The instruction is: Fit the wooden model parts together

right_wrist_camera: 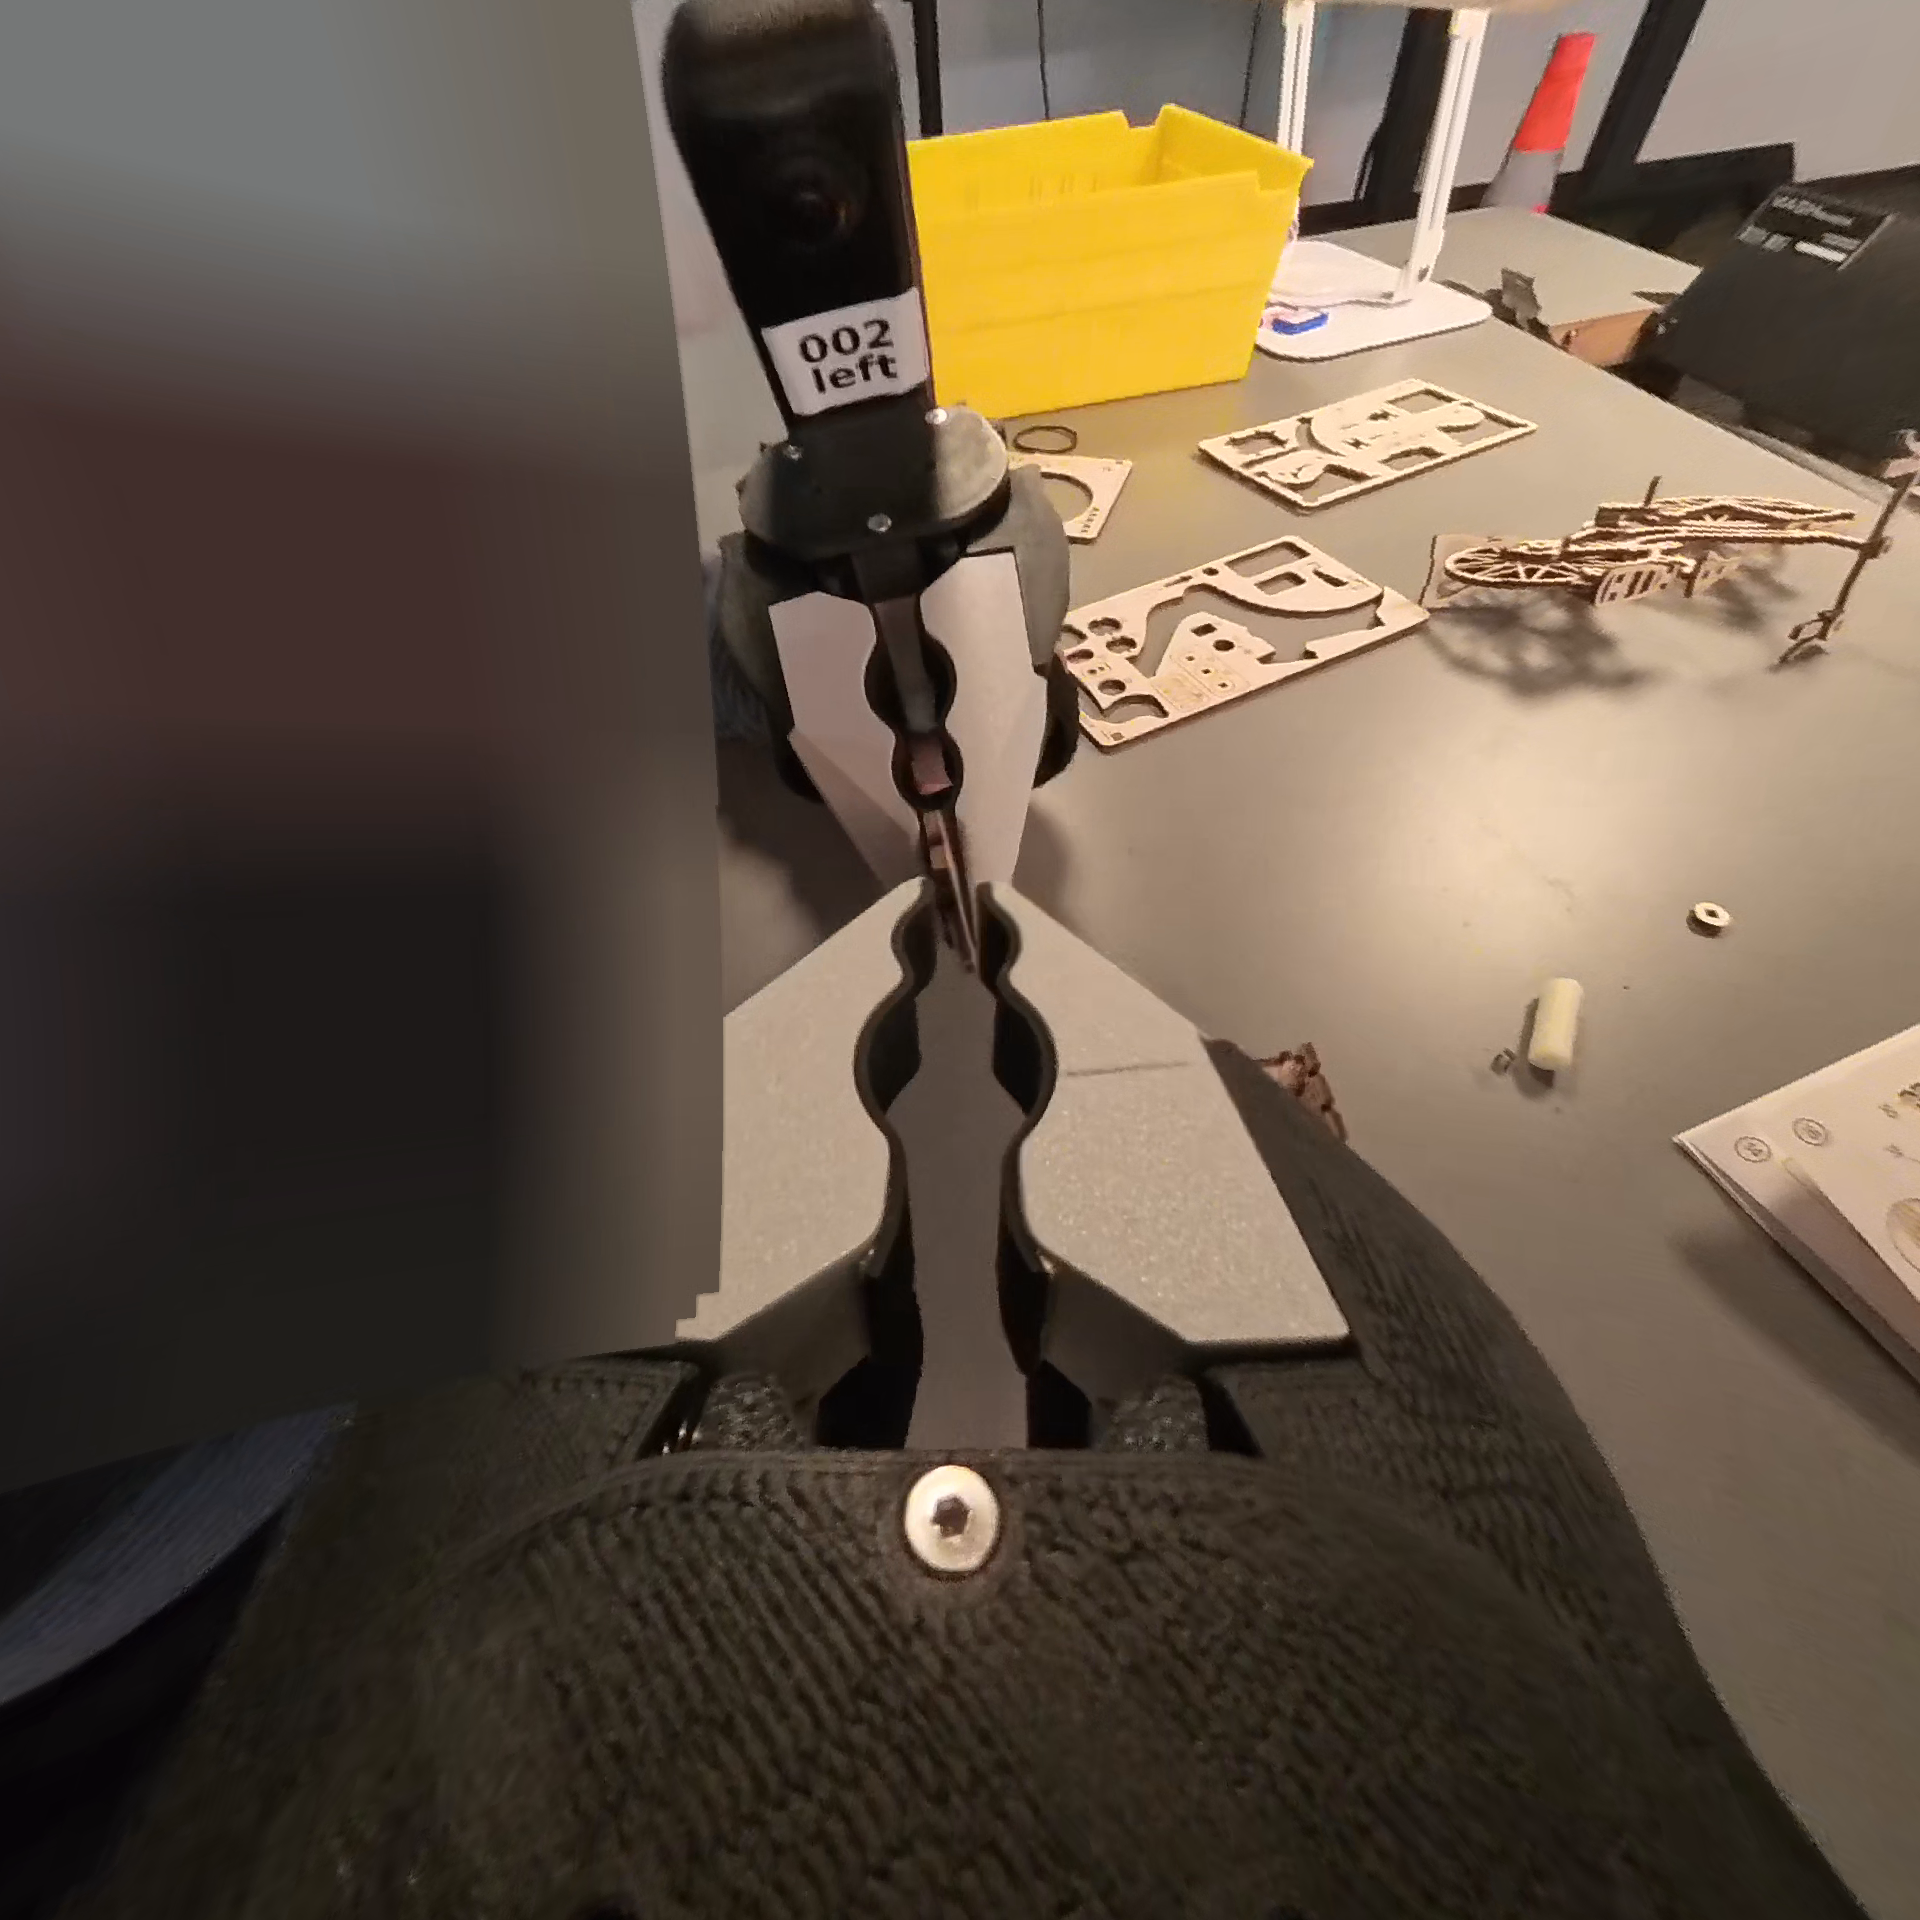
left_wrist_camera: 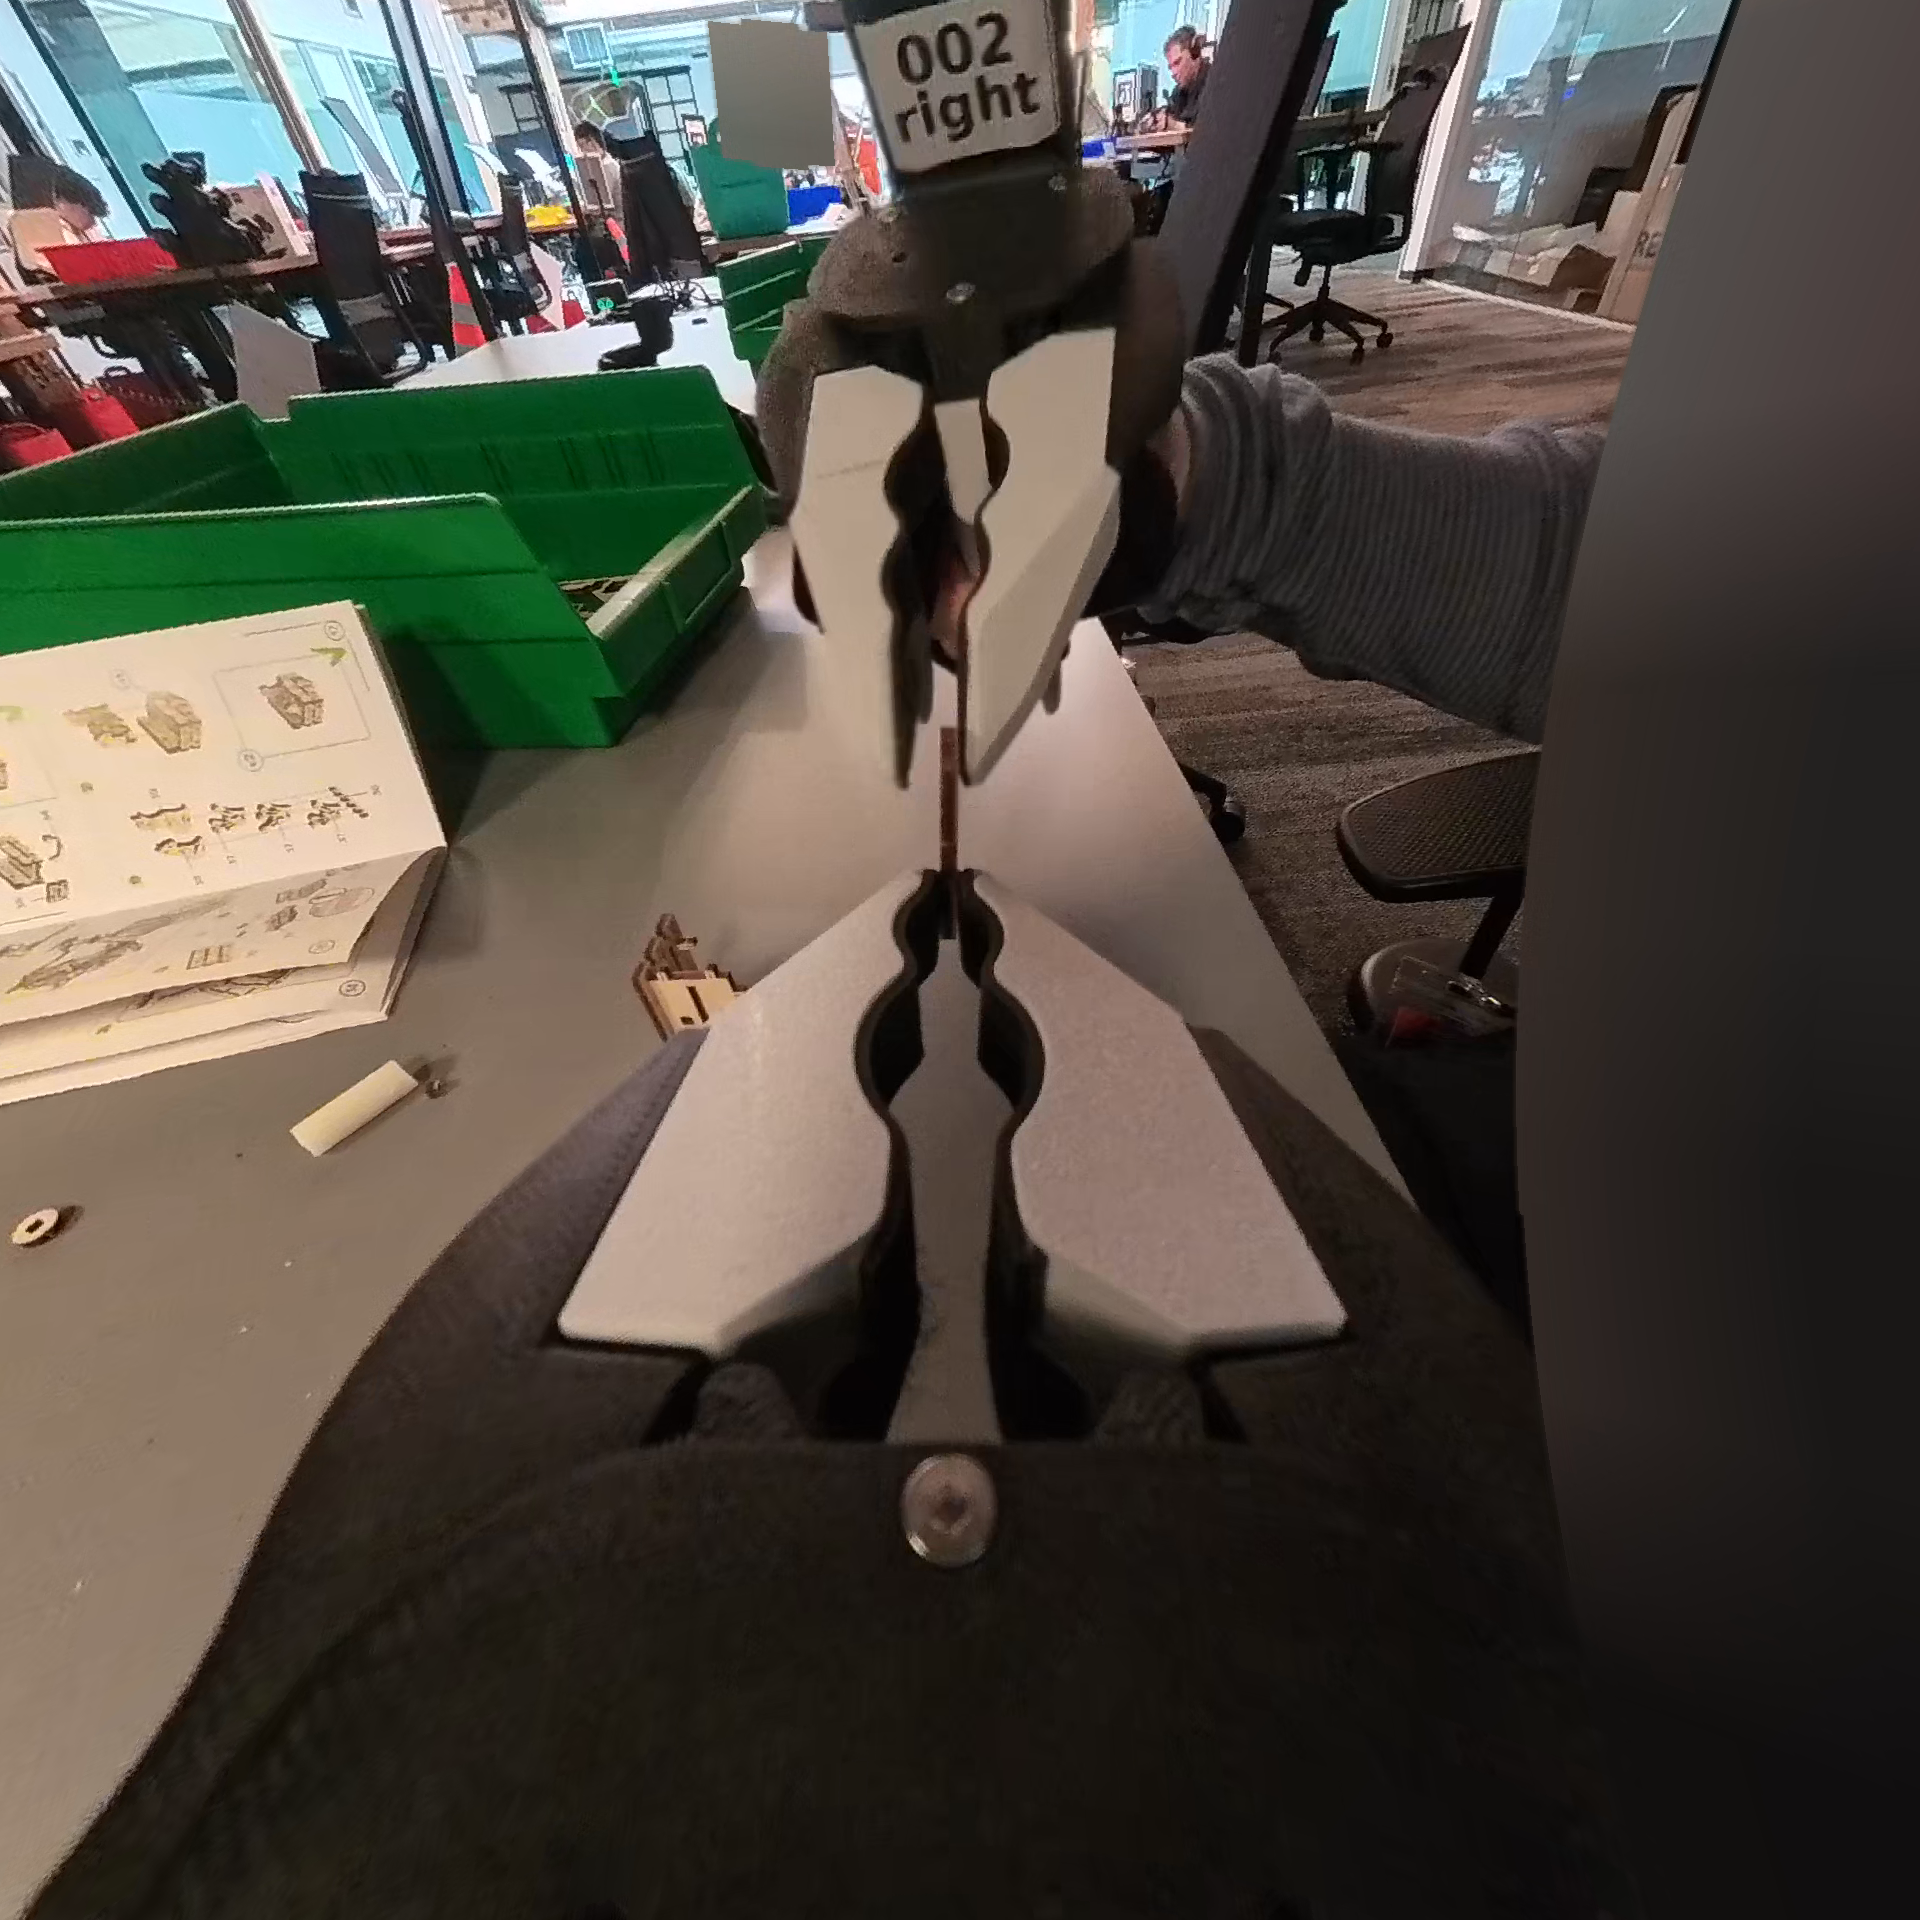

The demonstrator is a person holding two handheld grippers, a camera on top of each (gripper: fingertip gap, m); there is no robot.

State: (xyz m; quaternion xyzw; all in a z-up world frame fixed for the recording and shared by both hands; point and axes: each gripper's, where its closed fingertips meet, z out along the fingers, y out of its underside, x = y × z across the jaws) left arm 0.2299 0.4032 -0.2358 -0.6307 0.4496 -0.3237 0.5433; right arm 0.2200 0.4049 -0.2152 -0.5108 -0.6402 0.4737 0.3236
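Since the thin brown wooden strip (left_wrist_camera: 948, 821) is pinched edge-on by both the left gripper (left_wrist_camera: 948, 875) and right gripper (right_wrist_camera: 954, 883), jaws pressed together, it is judged light, stiff, snap-prone; ends should be held.

Grey desk (right_wrist_camera: 1455, 831). Green bins (left_wrist_camera: 416, 520) far left; a yellow bin (right_wrist_camera: 1091, 260) far off. Pale tan wooden sheets (right_wrist_camera: 1236, 634) with cut-out patterns. White booklet (left_wrist_camera: 187, 810), cream peg (right_wrist_camera: 1553, 1023), blue-striped sleeve (left_wrist_camera: 1371, 561), orange-and-grey cone (right_wrist_camera: 1548, 114).
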